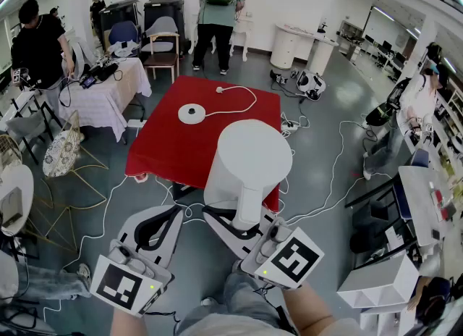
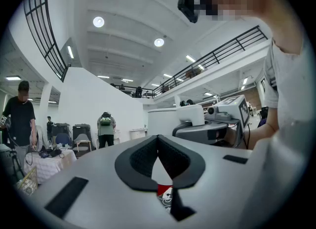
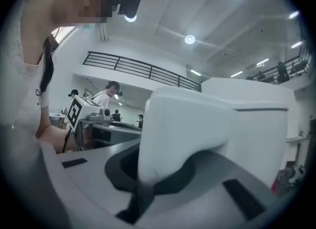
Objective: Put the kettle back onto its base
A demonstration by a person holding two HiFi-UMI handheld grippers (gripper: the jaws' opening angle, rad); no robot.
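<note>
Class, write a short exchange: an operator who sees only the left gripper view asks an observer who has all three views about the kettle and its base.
Operator: I can see the kettle off to my right. Is anything gripping it?
Observer: Yes. The right gripper view shows the right gripper shut on the handle of the kettle.
Operator: And the base? I can't find it.
Observer: In the head view the round white base lies on the red table with nothing on it.
</note>
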